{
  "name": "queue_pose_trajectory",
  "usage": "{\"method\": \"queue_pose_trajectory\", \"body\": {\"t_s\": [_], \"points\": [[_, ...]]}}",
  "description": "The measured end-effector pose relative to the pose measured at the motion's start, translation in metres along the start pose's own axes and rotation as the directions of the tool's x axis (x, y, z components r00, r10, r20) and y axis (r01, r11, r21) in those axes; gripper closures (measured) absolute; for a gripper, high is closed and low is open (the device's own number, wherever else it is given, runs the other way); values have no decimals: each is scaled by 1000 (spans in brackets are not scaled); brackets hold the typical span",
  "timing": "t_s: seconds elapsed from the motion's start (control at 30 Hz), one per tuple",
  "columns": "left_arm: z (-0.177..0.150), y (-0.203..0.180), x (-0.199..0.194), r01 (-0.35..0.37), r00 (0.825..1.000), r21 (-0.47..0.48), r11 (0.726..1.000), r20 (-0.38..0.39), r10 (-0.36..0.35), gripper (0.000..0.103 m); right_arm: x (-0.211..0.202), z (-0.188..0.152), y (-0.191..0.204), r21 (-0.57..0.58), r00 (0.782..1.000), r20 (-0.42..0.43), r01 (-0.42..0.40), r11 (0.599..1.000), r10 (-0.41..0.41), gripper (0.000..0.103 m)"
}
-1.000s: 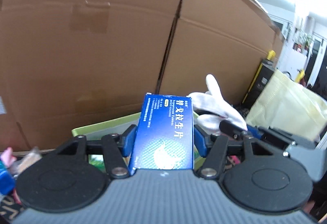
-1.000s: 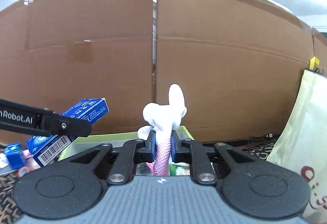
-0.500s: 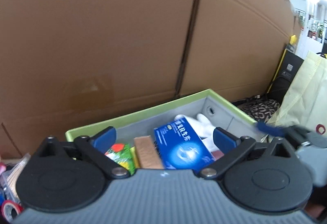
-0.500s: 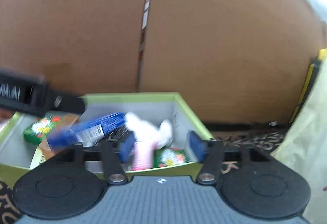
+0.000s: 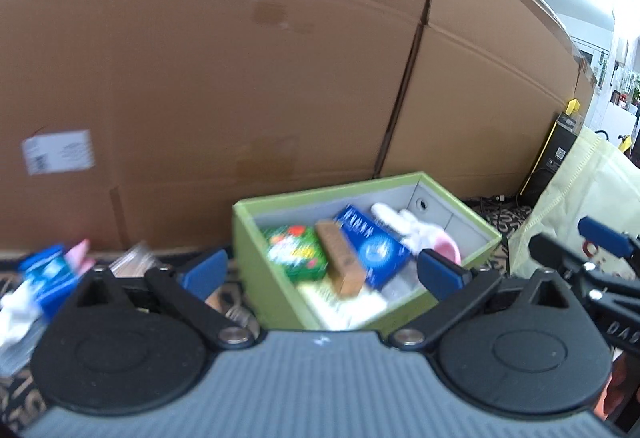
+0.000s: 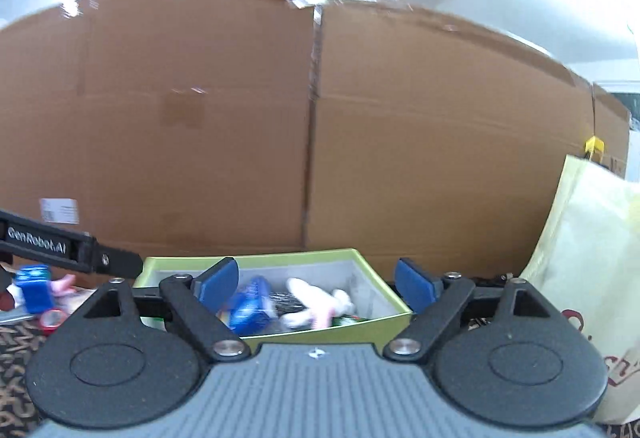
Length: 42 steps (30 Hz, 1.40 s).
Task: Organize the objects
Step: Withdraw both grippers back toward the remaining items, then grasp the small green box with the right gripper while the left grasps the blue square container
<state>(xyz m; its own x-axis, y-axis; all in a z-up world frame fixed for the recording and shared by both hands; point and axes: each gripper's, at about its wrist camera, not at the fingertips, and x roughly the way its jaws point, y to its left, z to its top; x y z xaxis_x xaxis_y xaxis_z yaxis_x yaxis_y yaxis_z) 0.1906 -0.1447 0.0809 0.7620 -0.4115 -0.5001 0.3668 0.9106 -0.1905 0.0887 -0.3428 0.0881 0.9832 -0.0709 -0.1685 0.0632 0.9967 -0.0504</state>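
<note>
A green open box (image 5: 280, 278) (image 6: 256, 261) stands on the floor by a cardboard wall. In it lie the blue medicine box (image 5: 374, 248) (image 6: 252, 304), the white and pink glove (image 5: 416, 232) (image 6: 316, 304), a green packet (image 5: 296, 252) and a brown bar (image 5: 340, 262). My left gripper (image 5: 322, 272) is open and empty, above the box's near side. My right gripper (image 6: 316, 284) is open and empty, just in front of the box. The right gripper also shows at the right edge of the left wrist view (image 5: 592, 258).
Large cardboard boxes (image 5: 240, 78) (image 6: 320, 138) form a wall behind. A pale yellow bag (image 5: 576, 190) (image 6: 592, 258) stands to the right. Loose items, a blue pack (image 5: 48, 278) (image 6: 34, 288) and a red tape roll (image 6: 54, 317), lie on the patterned floor at the left.
Both grippers let go: the blue medicine box and the glove dropped into the green box. Both grippers then opened wide and pulled back and up from the box.
</note>
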Motion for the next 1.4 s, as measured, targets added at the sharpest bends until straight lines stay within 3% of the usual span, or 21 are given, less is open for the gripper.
{"method": "queue_pose_trajectory", "body": {"t_s": [0.3,0.53,0.7,0.87,1.2,1.33,1.37,1.4], "points": [[-61,60,-79,-90,995,-61,994,-37,88,0,-50,-14,53,-17,990,13,-143,990,143,9],[-109,127,-105,-185,981,-172,968,-93,171,0,-53,-52,110,-51,960,-93,-269,962,263,9],[-119,160,-114,-208,977,-233,950,-104,188,0,-40,-71,153,-57,924,-181,-353,934,338,9],[-109,177,-116,-207,978,-246,947,-77,194,0,-17,-77,185,-53,903,-233,-383,922,362,13],[-75,198,-83,-205,979,-332,921,-64,195,0,77,-75,231,56,888,-343,-304,951,304,38],[-52,199,-56,-229,973,-318,920,-61,221,0,105,-78,241,93,874,-387,-281,955,295,43],[-47,198,-48,-240,971,-309,920,-64,231,0,108,-80,243,92,872,-390,-284,954,297,49],[-43,198,-39,-254,967,-300,919,-69,245,0,111,-81,245,88,868,-397,-288,954,299,66]]}}
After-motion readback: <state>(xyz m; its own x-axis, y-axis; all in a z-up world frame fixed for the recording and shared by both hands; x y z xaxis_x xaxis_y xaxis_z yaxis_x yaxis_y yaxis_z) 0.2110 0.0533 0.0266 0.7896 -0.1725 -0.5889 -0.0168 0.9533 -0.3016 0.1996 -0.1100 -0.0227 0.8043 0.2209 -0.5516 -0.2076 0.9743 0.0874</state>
